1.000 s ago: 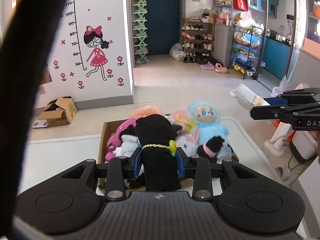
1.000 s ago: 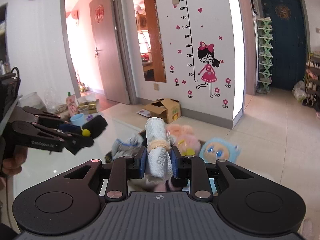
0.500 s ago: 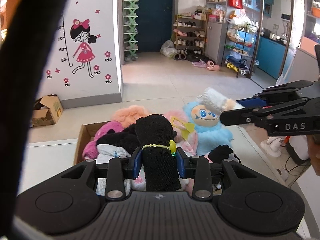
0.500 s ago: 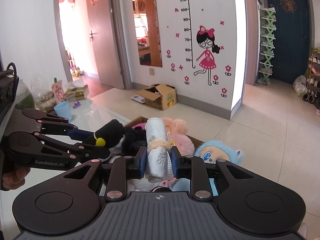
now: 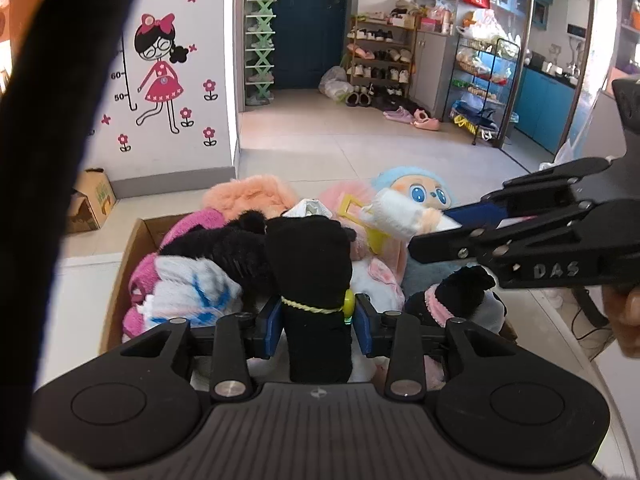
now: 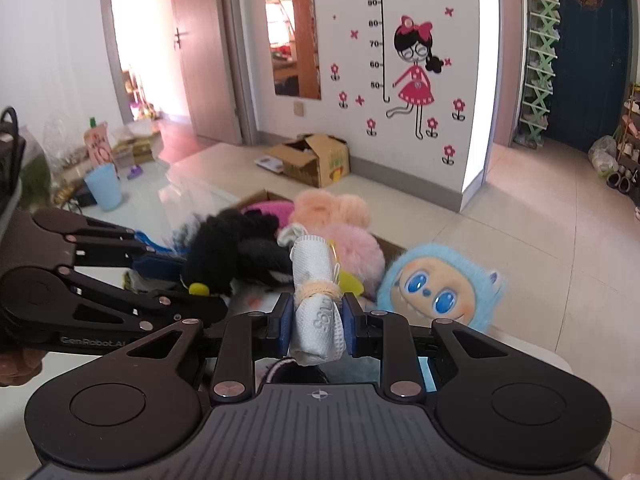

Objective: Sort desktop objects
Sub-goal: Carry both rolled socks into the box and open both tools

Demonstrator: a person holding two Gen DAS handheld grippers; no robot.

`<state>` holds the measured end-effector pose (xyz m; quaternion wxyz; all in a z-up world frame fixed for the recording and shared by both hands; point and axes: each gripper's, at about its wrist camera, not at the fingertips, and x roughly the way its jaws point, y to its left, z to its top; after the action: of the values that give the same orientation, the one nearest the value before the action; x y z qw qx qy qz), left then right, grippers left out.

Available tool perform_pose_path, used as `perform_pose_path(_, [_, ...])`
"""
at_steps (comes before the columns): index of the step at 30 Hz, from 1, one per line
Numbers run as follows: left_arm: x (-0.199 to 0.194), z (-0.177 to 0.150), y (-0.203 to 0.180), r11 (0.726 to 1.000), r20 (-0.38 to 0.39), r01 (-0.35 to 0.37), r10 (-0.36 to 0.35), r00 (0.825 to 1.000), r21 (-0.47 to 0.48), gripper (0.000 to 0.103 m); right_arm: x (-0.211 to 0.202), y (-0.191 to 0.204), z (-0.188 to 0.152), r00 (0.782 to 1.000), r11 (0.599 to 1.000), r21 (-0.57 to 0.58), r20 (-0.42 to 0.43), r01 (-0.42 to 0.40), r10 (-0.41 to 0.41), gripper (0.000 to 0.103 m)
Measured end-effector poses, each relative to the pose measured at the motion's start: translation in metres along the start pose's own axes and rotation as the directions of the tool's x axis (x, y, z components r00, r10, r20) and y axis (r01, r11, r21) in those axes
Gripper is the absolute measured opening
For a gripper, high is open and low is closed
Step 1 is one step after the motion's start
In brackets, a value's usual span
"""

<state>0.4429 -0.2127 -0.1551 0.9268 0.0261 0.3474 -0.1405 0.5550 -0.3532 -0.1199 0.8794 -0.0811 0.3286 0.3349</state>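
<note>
Sideways, "DAS" marks the right gripper [image 5: 436, 226] clamping a white roll [image 6: 318, 300]

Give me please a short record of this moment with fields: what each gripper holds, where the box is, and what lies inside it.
left gripper: shut on a black rolled cloth bundle tied with a yellow band
right gripper: shut on a white rolled cloth bundle tied with a beige band
position: both bundles above the open brown cardboard box
box contents: blue-haired plush doll with big blue eyes, peach fluffy toy, pink fluffy toy, other soft items
box support: white tabletop
</note>
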Motion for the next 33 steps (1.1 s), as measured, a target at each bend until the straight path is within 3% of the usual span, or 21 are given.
perform_pose_path(13, [-0.001, -0.004, 0.000, 1.000, -0.019, -0.006, 0.007, 1.000, 0.017, 0.035, 0.022, 0.001, -0.010, 0.998, 0.999, -0.022, -0.060, 0.028, -0.029, 0.033])
perform_pose_path(15, [-0.001, -0.005, -0.001, 0.999, -0.021, -0.014, 0.015, 1.000, 0.030, 0.041, 0.023, 0.004, -0.011, 0.997, 0.999, -0.026, -0.061, 0.034, -0.036, 0.036])
perform_pose_path(17, [-0.003, -0.006, -0.003, 1.000, -0.020, -0.003, 0.004, 1.000, 0.030, 0.055, 0.023, 0.005, -0.010, 0.998, 0.999, -0.027, -0.056, 0.037, -0.038, 0.039])
perform_pose_path(19, [-0.005, -0.006, -0.006, 0.999, -0.016, 0.003, -0.002, 1.000, 0.039, 0.063, 0.021, 0.008, -0.011, 0.998, 0.999, -0.034, -0.052, 0.041, -0.043, 0.057])
perform_pose_path(21, [-0.008, -0.006, -0.010, 0.998, -0.005, -0.023, 0.023, 1.000, 0.060, 0.068, 0.017, 0.010, -0.010, 0.998, 0.998, -0.045, -0.039, 0.049, -0.050, 0.062])
perform_pose_path(24, [-0.014, -0.006, -0.011, 0.997, 0.008, -0.044, 0.044, 0.999, 0.060, 0.087, 0.009, 0.008, -0.007, 0.998, 0.998, -0.038, -0.025, 0.050, -0.051, 0.068])
perform_pose_path(25, [-0.014, -0.004, -0.013, 0.998, 0.011, -0.045, 0.045, 0.999, 0.051, 0.090, 0.006, 0.008, -0.007, 0.998, 0.998, -0.038, -0.018, 0.052, -0.053, 0.073])
perform_pose_path(33, [-0.046, -0.008, -0.022, 0.995, 0.052, -0.091, 0.089, 0.995, 0.041, 0.102, -0.046, 0.018, 0.002, 0.996, 0.998, -0.027, 0.075, 0.059, -0.057, 0.080])
